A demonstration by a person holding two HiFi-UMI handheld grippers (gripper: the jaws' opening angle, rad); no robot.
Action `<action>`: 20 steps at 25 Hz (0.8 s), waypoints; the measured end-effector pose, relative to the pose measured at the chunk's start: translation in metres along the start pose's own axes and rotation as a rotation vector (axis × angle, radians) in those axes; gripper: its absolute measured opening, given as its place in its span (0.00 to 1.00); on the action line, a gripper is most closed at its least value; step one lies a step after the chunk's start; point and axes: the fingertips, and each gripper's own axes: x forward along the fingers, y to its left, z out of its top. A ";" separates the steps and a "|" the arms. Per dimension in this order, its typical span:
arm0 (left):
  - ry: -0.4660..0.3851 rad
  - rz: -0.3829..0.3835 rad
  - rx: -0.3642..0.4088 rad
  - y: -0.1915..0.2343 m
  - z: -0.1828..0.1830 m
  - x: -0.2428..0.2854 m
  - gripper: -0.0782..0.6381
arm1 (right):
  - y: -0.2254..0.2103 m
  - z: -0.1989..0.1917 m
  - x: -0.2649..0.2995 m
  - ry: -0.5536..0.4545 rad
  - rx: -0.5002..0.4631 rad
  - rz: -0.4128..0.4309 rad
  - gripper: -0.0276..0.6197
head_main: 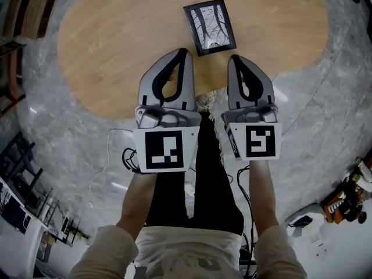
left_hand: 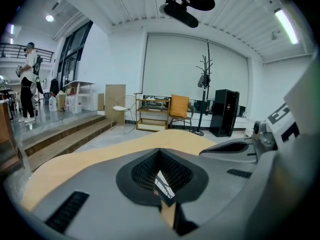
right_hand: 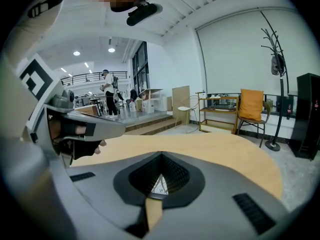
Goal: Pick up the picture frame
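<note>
Both grippers closed and empty, side by side at the counter's near edge, frame just ahead.

The left gripper (head_main: pixel 185 52) and right gripper (head_main: pixel 233 58) each have their jaws drawn together at the tips with nothing between them; each gripper's own view shows only a sliver of the frame through the gap behind the tips. The frame (head_main: pixel 209 27) lies flat and face up on the wooden counter (head_main: pixel 116 34), slightly skewed, just beyond the two tips and between them, touching neither. Grey stone floor (head_main: pixel 70 138) surrounds the counter; a chair with an orange cushion (left_hand: pixel 179 106) stands well beyond it.
</note>
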 end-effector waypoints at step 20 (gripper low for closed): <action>0.020 0.009 0.020 0.018 -0.008 -0.001 0.12 | 0.037 -0.110 0.032 0.547 -0.942 0.549 0.59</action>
